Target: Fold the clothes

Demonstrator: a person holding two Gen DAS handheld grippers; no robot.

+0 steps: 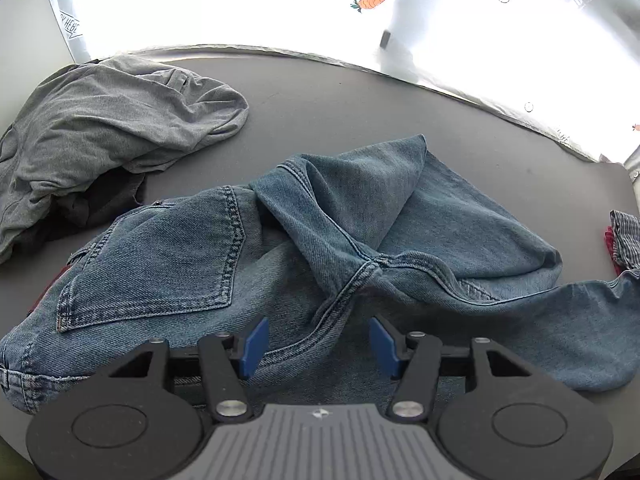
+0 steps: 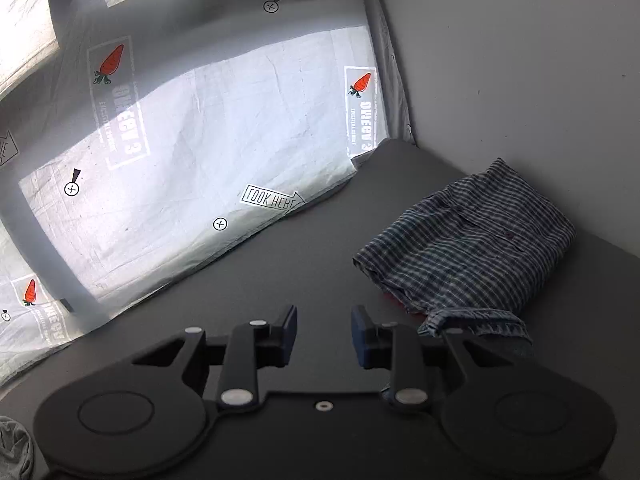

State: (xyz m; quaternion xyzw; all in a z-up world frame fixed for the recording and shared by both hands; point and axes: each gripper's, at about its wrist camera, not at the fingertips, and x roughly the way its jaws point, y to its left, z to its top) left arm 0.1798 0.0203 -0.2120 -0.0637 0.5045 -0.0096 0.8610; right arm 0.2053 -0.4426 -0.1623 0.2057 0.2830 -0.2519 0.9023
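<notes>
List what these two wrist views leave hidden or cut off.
- Left wrist view: the jeans right leg runs off the frame edge; the left claw body covers their near edge.
- Left wrist view: a dark garment under the grey shirt is mostly covered.
- Right wrist view: a red item under the checked shirt barely shows; the right claw blocks the table nearby.

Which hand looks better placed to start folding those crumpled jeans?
Probably the left. The left gripper hangs open right over the jeans; the right gripper, also open, faces bare table beside a plaid shirt.
</notes>
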